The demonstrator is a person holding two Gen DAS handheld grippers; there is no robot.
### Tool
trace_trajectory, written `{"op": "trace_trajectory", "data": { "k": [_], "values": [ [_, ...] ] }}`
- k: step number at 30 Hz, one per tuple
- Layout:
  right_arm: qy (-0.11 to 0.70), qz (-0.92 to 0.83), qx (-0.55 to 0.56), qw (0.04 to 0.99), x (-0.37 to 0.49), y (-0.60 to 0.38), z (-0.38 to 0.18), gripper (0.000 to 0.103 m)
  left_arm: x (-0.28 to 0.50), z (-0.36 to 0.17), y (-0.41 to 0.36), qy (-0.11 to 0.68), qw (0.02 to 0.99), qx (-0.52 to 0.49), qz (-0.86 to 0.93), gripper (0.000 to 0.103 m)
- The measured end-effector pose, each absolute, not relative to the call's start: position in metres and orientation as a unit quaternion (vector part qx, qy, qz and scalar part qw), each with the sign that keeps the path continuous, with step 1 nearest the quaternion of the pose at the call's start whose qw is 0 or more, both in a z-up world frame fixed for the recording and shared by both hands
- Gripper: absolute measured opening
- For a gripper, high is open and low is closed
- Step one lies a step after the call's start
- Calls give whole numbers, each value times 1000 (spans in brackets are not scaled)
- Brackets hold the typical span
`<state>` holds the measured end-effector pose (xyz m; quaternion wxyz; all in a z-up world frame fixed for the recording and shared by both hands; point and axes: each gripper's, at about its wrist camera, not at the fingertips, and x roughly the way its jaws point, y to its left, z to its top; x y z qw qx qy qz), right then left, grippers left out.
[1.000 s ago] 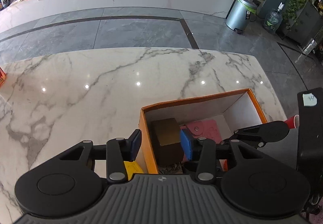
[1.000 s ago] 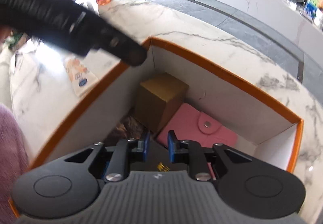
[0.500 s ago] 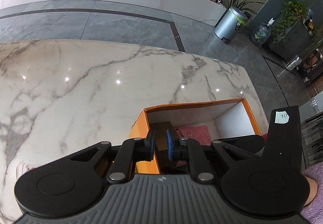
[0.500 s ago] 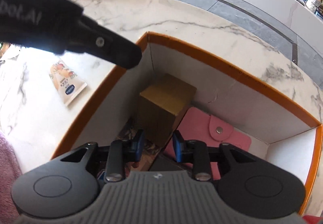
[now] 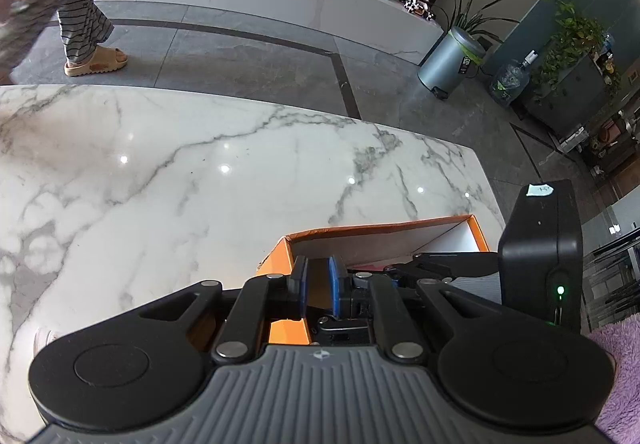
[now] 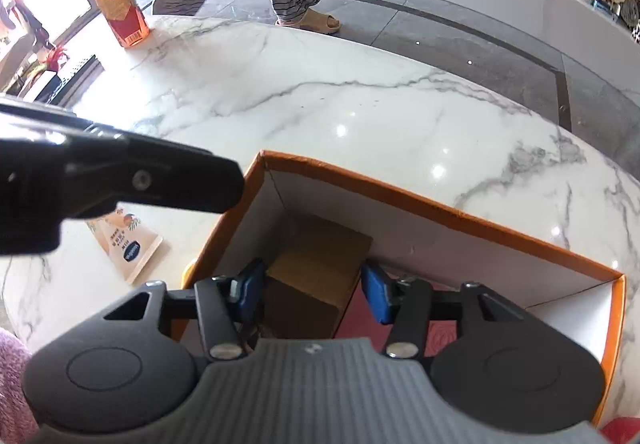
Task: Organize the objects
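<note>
Your right gripper (image 6: 312, 290) now stands with its blue pads wide apart over the orange box (image 6: 440, 210), having opened from the near-closed pinch of a second ago; the brown carton (image 6: 320, 264) sits between them in the box's far left corner, untouched as far as can be seen. Your left gripper (image 5: 318, 286) has done the reverse, its pads drawn in to a narrow gap above the box's left wall, apparently holding nothing (the gap itself reads dark). That likely means something has just been released into the box, and the next item, the printed sachet (image 6: 126, 244) lying on the marble surface (image 6: 360, 104) just left of the box, awaits collection. The pink wallet (image 6: 440, 336) is mostly hidden behind your right gripper. A red-labelled bottle (image 6: 120, 12) stands at the surface's far left edge.
</note>
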<state>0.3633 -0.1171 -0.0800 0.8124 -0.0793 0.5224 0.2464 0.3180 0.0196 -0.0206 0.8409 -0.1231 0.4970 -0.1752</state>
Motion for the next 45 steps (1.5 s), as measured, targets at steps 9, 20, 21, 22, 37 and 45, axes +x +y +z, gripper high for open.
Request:
{"op": "trace_trajectory", "data": {
  "k": [9, 20, 21, 22, 37, 45],
  "values": [
    [535, 291, -117, 784, 365, -116, -67, 53, 321, -36, 21, 521, 827, -131, -165, 13],
    [526, 344, -348, 696, 350, -108, -72, 53, 319, -44, 15, 538, 821, -109, -157, 13],
    [532, 346, -351, 689, 352, -109, -72, 53, 319, -45, 15, 540, 820, -108, -157, 13],
    [539, 345, -356, 681, 355, -111, -72, 53, 319, -45, 15, 541, 819, -108, -157, 13],
    [551, 334, -400, 652, 366, -97, -84, 52, 321, -48, 12, 552, 813, -95, -162, 13],
    [357, 460, -513, 631, 310, -97, -66, 51, 324, -50, 18, 556, 805, -116, -171, 13]
  ]
}}
